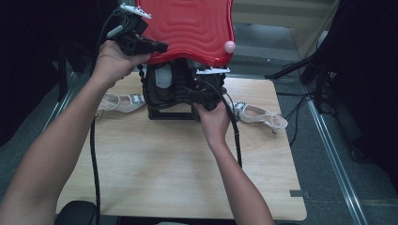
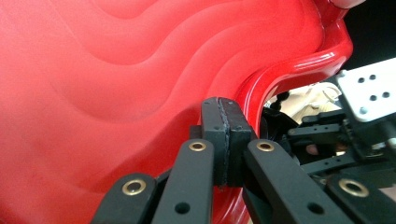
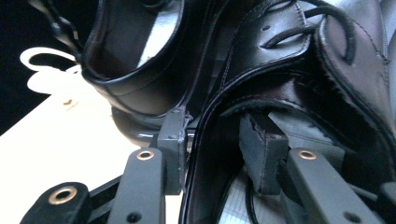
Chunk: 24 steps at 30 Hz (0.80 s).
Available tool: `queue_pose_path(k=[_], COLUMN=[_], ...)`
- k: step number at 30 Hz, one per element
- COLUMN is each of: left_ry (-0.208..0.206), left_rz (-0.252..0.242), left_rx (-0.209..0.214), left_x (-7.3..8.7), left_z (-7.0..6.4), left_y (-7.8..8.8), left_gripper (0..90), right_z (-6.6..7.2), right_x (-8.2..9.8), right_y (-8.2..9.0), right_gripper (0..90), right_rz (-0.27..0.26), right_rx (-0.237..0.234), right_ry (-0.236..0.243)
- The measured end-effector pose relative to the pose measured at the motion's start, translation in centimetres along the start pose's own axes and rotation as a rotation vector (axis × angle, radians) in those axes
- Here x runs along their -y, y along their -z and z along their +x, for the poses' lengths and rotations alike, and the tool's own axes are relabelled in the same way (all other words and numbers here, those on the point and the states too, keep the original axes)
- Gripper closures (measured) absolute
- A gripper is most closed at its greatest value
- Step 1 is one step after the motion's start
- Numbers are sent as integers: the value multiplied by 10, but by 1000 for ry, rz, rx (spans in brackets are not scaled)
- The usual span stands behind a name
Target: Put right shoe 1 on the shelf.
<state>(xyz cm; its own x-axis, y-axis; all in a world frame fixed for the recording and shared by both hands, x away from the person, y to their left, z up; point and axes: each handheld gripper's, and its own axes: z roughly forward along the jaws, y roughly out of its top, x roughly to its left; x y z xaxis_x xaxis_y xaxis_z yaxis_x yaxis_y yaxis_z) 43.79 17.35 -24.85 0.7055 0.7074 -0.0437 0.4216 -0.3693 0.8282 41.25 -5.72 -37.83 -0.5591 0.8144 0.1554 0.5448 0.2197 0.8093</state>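
**A:** Your left tool (image 1: 157, 47) is clamped on the lower edge of the red lid (image 1: 187, 28), jaws pinched right together on the rim, and you are holding that lid tipped up over the black shoes (image 1: 171, 91). The top of the lid runs off the frame in the high view, so how it ends up there cannot be told.

**B:** And your right tool (image 3: 219, 144)?

**A:** Jaws apart (no pad pressing anything), with the collar edge of one black shoe (image 3: 280, 79) standing between them. One finger (image 3: 173, 140) sits outside the leather, the other inside the opening. From above, your hand (image 1: 213, 119) and the lid cover most of that tool.

**B:** Where do the shoes sit?

**A:** At the far middle of the surface (image 1: 178, 178), side by side under the lid. Whether they rest in a box or a tray is hard to make out; a dark frame shows at their base, nothing clearer.

**B:** Anything else?

**A:** A pale sandal (image 1: 122, 102) lies left of the shoes, partly behind your left forearm, and another sandal (image 1: 260, 115) lies to the right.
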Motion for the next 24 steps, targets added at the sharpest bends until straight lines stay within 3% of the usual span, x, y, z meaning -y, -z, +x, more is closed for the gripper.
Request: queue_pose_path(k=[3,8,14,17,24], left_ry=[-1,5,5,6,7], left_rz=[-1,0,0,1,-5], left_rx=[-2,-2,-2,-2,-2], left_x=[0,0,0,0,0], left_z=[0,0,0,0,-1], left_y=[0,0,0,0,0], left_gripper=[900,900,900,900,900], right_z=[0,4,12,15,11], right_x=[-1,4,16,26,51], right_y=[10,33,51,55,56], right_gripper=[630,786,893,900,900], right_rz=[4,3,32,53,81], right_rx=[-19,-68,-117,-138,-191], right_ry=[5,22,71,98,104])
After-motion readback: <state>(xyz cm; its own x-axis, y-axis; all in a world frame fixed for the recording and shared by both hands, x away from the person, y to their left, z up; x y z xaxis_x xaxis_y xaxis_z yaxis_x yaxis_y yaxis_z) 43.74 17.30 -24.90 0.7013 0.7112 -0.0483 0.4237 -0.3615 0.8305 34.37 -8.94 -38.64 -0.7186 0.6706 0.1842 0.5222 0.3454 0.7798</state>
